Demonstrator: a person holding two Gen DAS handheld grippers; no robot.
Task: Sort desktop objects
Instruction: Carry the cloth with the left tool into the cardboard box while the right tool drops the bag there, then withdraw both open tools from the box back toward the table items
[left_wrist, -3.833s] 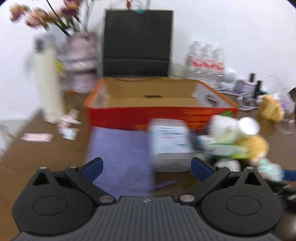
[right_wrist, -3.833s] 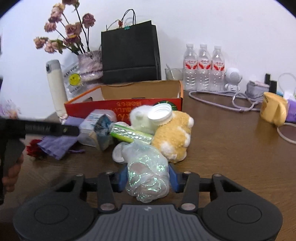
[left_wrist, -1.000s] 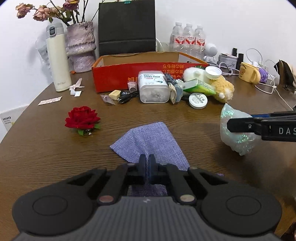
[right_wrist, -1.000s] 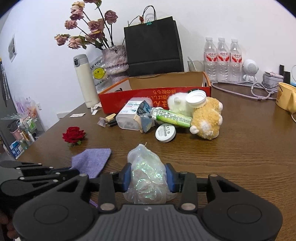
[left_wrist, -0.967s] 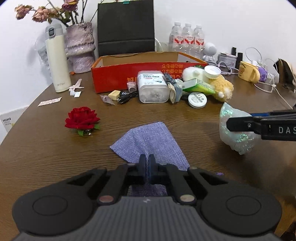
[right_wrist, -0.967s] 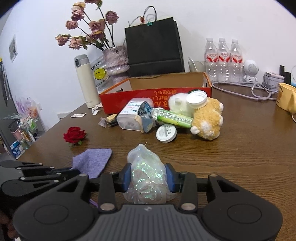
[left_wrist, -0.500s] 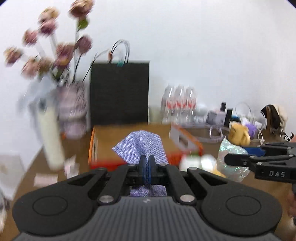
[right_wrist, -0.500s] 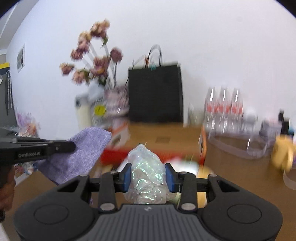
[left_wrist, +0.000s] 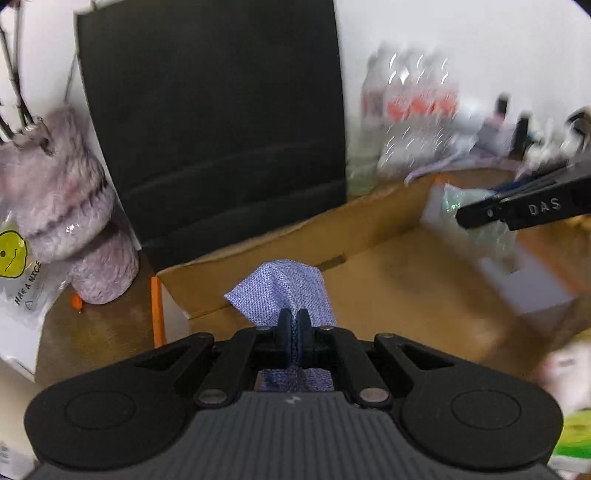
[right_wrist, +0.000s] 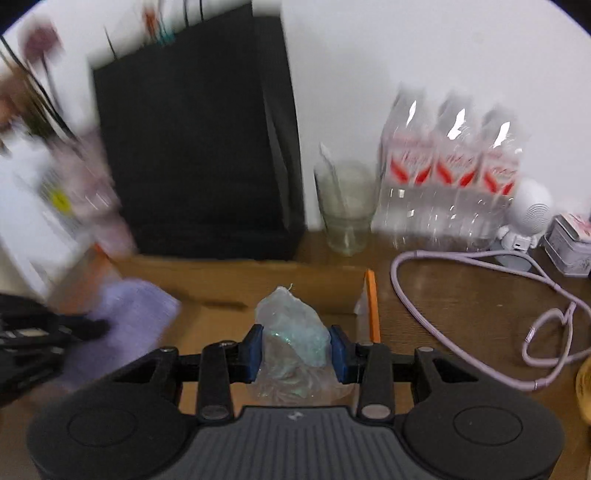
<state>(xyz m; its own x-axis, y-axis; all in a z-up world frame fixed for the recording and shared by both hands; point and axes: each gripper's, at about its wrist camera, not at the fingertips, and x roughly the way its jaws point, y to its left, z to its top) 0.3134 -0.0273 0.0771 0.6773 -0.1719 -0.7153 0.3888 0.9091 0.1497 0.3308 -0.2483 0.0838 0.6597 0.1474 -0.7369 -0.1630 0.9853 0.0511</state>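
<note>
My left gripper (left_wrist: 294, 341) is shut on a purple-blue cloth (left_wrist: 284, 291) and holds it over the left end of the open cardboard box (left_wrist: 402, 295). My right gripper (right_wrist: 297, 349) is shut on a crumpled iridescent plastic bag (right_wrist: 295, 328) and holds it above the box's right end (right_wrist: 258, 277). The right gripper with the bag also shows in the left wrist view (left_wrist: 517, 210), over the box's far right. The cloth shows blurred in the right wrist view (right_wrist: 136, 317), with the left gripper (right_wrist: 85, 326) at the left edge.
A black paper bag (left_wrist: 210, 122) stands behind the box. A purple vase (left_wrist: 66, 218) is at the left. A glass (right_wrist: 347, 206), water bottles (right_wrist: 450, 177), a white speaker (right_wrist: 528, 214) and a lilac cable (right_wrist: 480, 302) lie right of the box.
Both grippers have moved forward and down with their loads, from above the table to over the open box. The views are closer to the black bag.
</note>
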